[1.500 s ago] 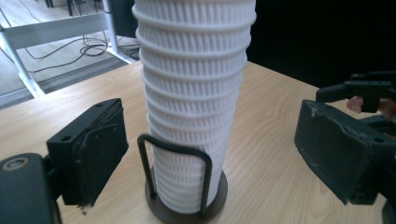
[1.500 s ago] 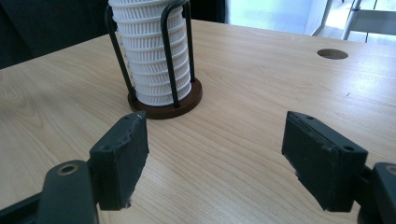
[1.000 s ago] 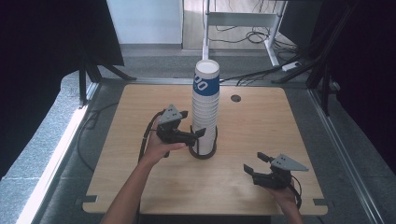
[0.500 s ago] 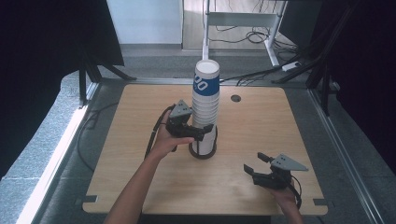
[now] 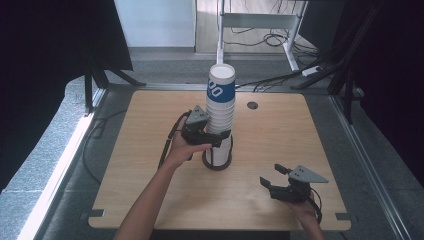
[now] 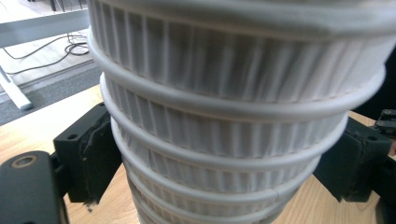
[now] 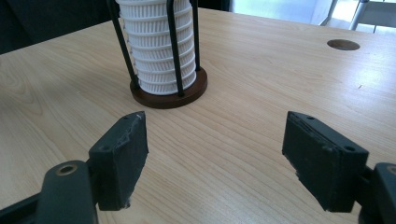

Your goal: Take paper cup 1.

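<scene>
Cups (image 5: 220, 112), ribbed white ones nested in a tall stack, stand at the centre of the high view on your wooden table (image 5: 300, 135); the top cup carries a blue band. The stack's foot sits in a holder (image 5: 217, 161), a dark round base with thin black rods, seen at upper left in the right gripper view (image 7: 169, 88).

Your left gripper (image 5: 216, 137) is at the stack's lower part, left of centre in the high view. Its jaws have just been closing, and in the left gripper view (image 6: 224, 177) both pads press the ribbed wall, so they are grasping the cups.

Your right gripper (image 5: 272, 176) rests at the lower right, well apart from the stack, jaws spread with nothing between them (image 7: 215, 156).
</scene>
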A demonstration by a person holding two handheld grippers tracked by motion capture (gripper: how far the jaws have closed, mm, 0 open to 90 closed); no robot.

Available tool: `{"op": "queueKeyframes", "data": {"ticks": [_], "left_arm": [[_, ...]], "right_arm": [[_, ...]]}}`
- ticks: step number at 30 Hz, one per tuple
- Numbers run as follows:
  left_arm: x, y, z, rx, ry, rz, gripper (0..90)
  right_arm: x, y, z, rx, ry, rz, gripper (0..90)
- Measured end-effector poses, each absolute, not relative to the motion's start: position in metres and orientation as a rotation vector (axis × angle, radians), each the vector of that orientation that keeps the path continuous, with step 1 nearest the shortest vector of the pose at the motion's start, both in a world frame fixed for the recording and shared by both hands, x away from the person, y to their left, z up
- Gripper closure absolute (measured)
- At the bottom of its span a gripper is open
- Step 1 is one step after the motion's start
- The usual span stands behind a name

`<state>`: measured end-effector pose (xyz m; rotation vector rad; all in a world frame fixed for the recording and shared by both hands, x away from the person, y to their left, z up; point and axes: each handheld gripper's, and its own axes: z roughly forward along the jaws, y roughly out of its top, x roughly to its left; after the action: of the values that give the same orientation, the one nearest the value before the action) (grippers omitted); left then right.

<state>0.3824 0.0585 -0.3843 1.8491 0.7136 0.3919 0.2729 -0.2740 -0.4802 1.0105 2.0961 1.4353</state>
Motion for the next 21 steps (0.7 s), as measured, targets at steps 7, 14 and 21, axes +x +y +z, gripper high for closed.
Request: {"op": "queueKeyframes", "data": {"ticks": [7, 14, 21], "left_arm": [[0.381, 0.058, -0.385, 1.844, 0.72, 0.396, 12.5], [0.382, 0.058, -0.385, 1.844, 0.718, 0.394, 12.5], [0.382, 0.058, -0.384, 1.852, 0.719, 0.391, 12.5]], "right_arm": [[0.275, -0.275, -0.479, 1.046, 2.086, 1.515, 21.5], [0.282, -0.273, -0.472, 1.07, 2.085, 1.549, 23.4], [0.292, -0.269, -0.452, 1.002, 2.089, 1.581, 24.6]]}}
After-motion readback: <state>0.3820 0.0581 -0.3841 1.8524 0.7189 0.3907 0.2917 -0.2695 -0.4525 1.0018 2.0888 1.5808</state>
